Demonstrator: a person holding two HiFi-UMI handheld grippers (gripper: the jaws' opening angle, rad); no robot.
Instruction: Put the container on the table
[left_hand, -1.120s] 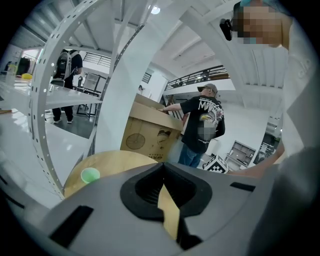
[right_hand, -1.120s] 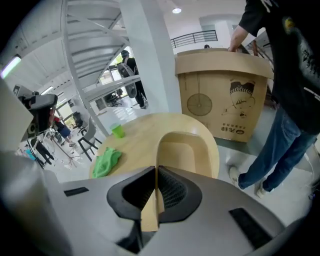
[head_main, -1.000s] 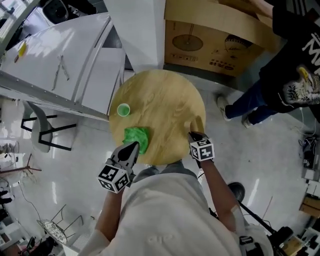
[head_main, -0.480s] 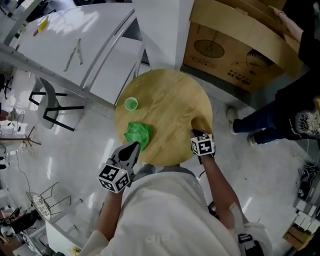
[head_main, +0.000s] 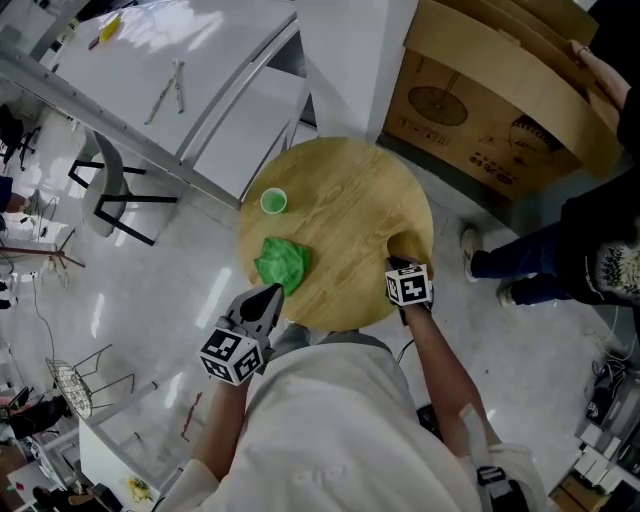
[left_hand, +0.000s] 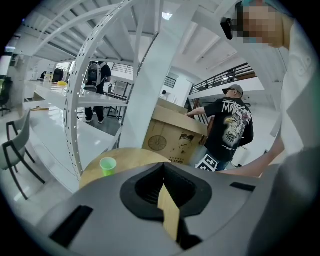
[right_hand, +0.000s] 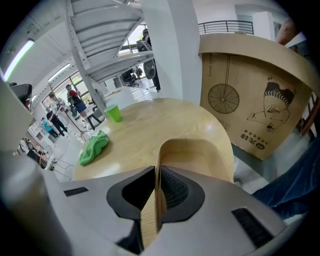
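Head view: round wooden worktop (head_main: 340, 200), centre of frame.

- Container (head_main: 405, 247): wooden, rounded, the same tan as the worktop. It sits at the worktop's 4 o'clock edge, inside the rim. Whether its base is fully down on the wood cannot be told.
- Right claw (head_main: 399, 264): reaches in from 5 o'clock. In the right gripper view the claw (right_hand: 156, 180) is pinched on the container's (right_hand: 195, 155) near wall. The thin wall stands upright in the seam between the jaws, and the hollow opens away towards 12 o'clock.
- Left claw (head_main: 271, 291): just off the worktop rim at 7 o'clock, pointing in towards the wood and touching nothing. In the left gripper view the claw (left_hand: 162, 180) is pressed together. A narrow tan strip shows in the seam; what it is cannot be told.
- Green cup (head_main: 273, 201): upright at the worktop's 10 o'clock, near the rim. It also shows in the left gripper view (left_hand: 107, 165) and the right gripper view (right_hand: 113, 113).
- Green cloth (head_main: 282, 263): crumpled, at 8 o'clock, between the cup and the left claw and apart from both. It lies well apart from the container.
- Cardboard box (head_main: 480, 110): off the worktop at 1 o'clock, with a bystander's hand (head_main: 603, 72) on its far edge.
- Bystander in a dark printed shirt (head_main: 600, 250): stands at 3 o'clock.
- Chair (head_main: 115, 185): on the floor at 9 o'clock.
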